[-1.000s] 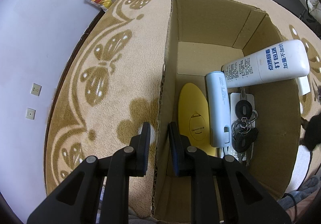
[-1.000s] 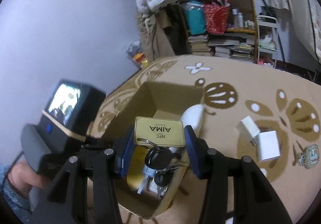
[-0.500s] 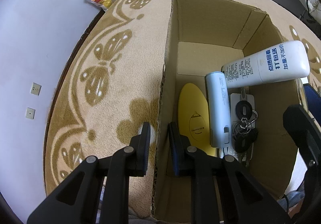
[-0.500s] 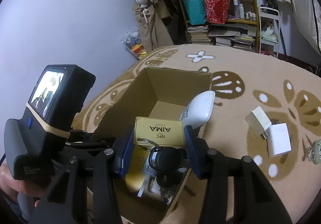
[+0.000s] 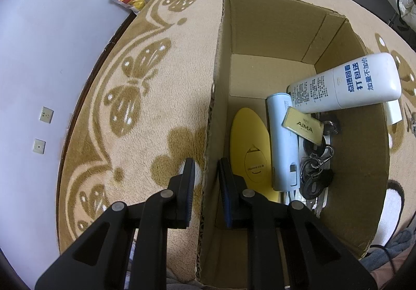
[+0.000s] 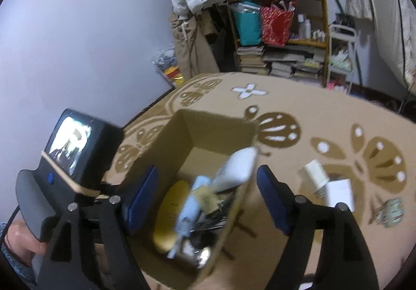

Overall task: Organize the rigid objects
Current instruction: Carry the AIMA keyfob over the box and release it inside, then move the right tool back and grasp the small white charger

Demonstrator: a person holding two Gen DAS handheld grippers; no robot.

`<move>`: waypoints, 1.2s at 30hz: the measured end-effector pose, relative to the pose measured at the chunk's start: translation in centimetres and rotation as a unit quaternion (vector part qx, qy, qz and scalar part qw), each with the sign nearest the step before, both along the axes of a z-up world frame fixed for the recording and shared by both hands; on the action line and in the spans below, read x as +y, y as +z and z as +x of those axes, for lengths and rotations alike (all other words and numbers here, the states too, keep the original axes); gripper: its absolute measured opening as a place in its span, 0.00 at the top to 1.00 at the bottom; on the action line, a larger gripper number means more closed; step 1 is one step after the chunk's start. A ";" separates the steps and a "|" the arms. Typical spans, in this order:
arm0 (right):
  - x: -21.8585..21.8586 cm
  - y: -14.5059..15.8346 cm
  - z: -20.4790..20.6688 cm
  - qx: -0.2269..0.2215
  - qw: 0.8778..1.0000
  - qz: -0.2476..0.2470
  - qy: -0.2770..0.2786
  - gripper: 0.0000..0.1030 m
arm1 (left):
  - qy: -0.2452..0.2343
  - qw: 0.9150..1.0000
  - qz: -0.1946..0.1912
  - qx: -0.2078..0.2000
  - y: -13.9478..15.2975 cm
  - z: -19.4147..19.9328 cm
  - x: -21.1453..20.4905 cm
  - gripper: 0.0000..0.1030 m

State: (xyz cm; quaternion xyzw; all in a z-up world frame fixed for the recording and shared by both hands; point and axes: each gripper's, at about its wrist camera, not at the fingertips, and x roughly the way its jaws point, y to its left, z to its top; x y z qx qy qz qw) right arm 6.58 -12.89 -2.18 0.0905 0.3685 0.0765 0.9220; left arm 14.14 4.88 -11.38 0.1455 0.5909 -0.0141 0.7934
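An open cardboard box (image 5: 273, 30) stands on a patterned rug. My left gripper (image 5: 205, 173) is shut on the box's left wall, one finger on each side of it. Inside lie a yellow oval case (image 5: 247, 139), a light-blue cylinder (image 5: 280, 139), a gold AIMA key tag (image 5: 303, 126) with black keys (image 5: 314, 175), and a white bottle (image 5: 345, 84) leaning on the right wall. My right gripper (image 6: 208, 196) hangs open above the box (image 6: 169, 149) with nothing between its fingers; the tag (image 6: 205, 199) lies below it.
Two white chargers (image 6: 316, 173) (image 6: 339, 192) and a small patterned case (image 6: 390, 212) lie on the rug to the right of the box. A cluttered shelf (image 6: 280, 37) and a white wall stand behind. A hand (image 6: 23, 243) holds the left gripper.
My right gripper has opened and let go of the AIMA key tag, which now lies in the box across the blue cylinder. My left gripper has kept its hold on the box wall.
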 end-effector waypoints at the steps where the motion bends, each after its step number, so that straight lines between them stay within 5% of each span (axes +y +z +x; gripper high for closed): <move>1: -0.6 0.2 0.1 0.001 1.000 0.000 -0.004 0.20 | 0.000 1.000 0.000 0.000 0.0 0.0 0.0 0.82; 10: -7.3 -0.8 2.0 0.034 0.998 0.009 -0.051 0.20 | 0.001 1.000 -0.001 0.000 0.0 0.0 0.1 0.82; 15: -10.2 -3.0 3.8 0.063 0.996 -0.025 -0.058 0.20 | 0.005 1.000 0.000 0.001 -0.1 0.1 0.0 0.82; 26: -13.0 -9.2 7.9 0.133 0.990 -0.014 -0.034 0.20 | 0.001 1.000 0.009 0.000 -0.1 0.0 -0.2 0.82; 31: -12.8 -11.0 8.9 0.166 0.985 -0.035 -0.026 0.36 | -0.001 1.000 0.012 -0.001 -0.1 -0.1 -0.3 0.82; 36: -12.1 -12.5 9.3 0.196 0.979 -0.060 -0.002 0.62 | -0.002 1.000 0.014 -0.001 0.0 -0.1 -0.4 0.82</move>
